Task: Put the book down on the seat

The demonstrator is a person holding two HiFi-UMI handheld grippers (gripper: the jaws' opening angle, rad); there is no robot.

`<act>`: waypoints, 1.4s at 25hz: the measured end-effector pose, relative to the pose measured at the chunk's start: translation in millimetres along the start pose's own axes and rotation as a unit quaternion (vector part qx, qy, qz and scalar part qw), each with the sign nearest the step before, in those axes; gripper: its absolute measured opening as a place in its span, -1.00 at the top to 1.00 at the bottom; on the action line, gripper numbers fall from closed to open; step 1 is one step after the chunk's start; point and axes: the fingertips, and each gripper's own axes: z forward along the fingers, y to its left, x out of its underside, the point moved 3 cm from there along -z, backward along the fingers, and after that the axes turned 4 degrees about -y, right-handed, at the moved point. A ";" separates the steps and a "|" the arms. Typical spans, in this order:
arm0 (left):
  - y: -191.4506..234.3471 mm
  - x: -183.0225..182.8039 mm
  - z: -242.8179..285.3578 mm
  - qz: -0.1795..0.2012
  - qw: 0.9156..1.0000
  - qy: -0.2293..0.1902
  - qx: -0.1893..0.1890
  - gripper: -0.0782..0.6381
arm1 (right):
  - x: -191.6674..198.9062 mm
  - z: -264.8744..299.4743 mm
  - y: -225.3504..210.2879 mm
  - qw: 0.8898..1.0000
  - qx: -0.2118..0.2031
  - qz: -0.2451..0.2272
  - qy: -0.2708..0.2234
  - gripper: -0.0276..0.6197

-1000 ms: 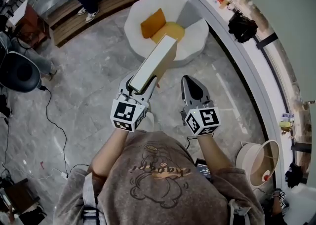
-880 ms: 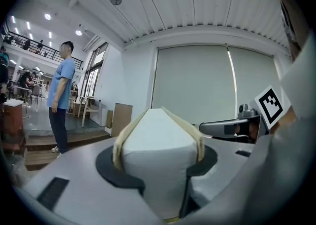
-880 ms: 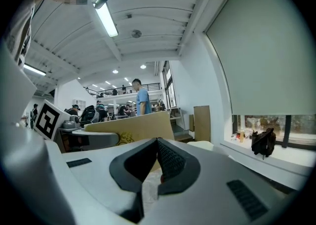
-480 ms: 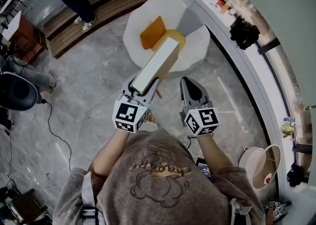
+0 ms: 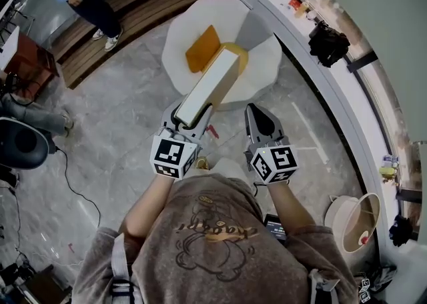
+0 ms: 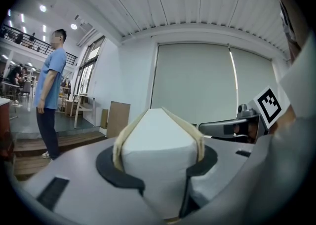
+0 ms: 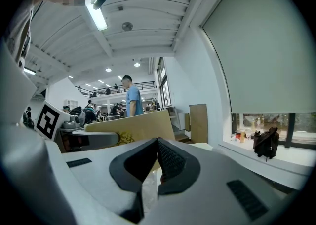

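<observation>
Head view steeply down, gripper views level, probably sharing book [image 5: 207, 89]

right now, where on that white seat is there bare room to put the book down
The yellow seat pad lies bare between the orange cushion and the white seat's right wall. The cushion crowds the left side. The book, clamped in the left gripper, hides the pad's near part, so I cannot tell whether that part is free.

I stand in what looks like an open office lounge: polished marble floor [image 5: 127, 116], wooden steps [image 5: 137, 19], a white armchair [image 5: 265, 63], drawn roller blinds [image 6: 197, 81], people at desks [image 7: 91, 113] under a railed mezzanine [image 7: 106, 91].
</observation>
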 end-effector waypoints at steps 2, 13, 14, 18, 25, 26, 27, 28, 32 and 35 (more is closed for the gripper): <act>4.5 -1.3 7.6 0.000 1.000 0.002 0.002 0.19 | -2.5 6.8 -5.7 1.000 0.003 0.002 0.000 0.86; 29.4 -2.1 66.9 -0.002 1.000 0.005 0.003 0.19 | -7.3 54.4 -50.4 1.000 0.008 0.017 -0.001 0.86; 31.0 -2.8 72.9 -0.001 1.000 0.006 0.004 0.19 | -8.2 58.9 -54.9 1.000 0.008 0.019 -0.001 0.86; 37.8 -6.1 99.7 -0.002 1.000 0.009 0.004 0.19 | -16.9 76.7 -73.4 1.000 0.005 0.026 -0.003 0.86; 46.1 -13.6 164.0 -0.005 1.000 0.011 0.004 0.19 | -25.6 114.7 -126.4 1.000 0.002 0.026 0.005 0.86; 47.3 -14.7 173.0 -0.005 1.000 0.012 0.004 0.19 | -26.9 120.7 -133.9 1.000 0.001 0.026 0.007 0.86; 48.8 -16.0 181.7 -0.005 1.000 0.013 0.002 0.19 | -28.7 126.5 -140.8 1.000 -0.001 0.027 0.008 0.86; 50.3 -17.4 190.4 -0.006 1.000 0.014 0.001 0.19 | -30.7 132.2 -147.6 1.000 -0.003 0.028 0.009 0.86; 54.2 -24.1 225.9 -0.005 1.000 0.014 -0.008 0.19 | -37.9 154.0 -177.8 0.999 -0.013 0.032 0.012 0.86; 58.1 -25.9 248.2 -0.005 1.000 0.012 -0.017 0.19 | -39.0 169.2 -197.3 0.999 -0.022 0.031 0.016 0.86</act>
